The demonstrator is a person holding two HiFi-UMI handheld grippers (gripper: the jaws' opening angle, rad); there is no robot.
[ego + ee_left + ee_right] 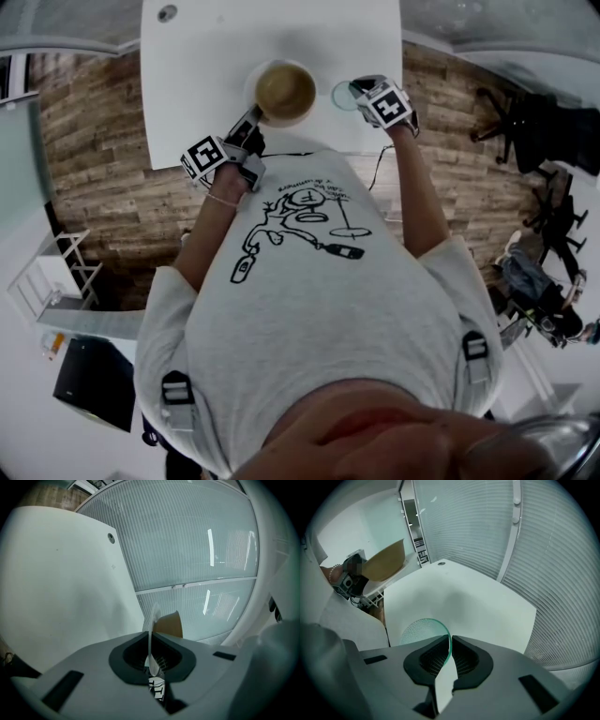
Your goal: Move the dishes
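White table (187, 66) is seen beneath two dishes, brown bowl (286, 92) being clamped at its rim by left gripper (152, 660) and glass saucer (423, 631) at its edge by right gripper (451, 654), presumably as the thinnest holds

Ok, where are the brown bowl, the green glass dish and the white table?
Brown bowl with a white rim (286, 92): head view, its brown inside.
Round green glass dish (419, 630): right gripper view, its textured face.
White table (202, 56): head view, bare top left of the bowl.
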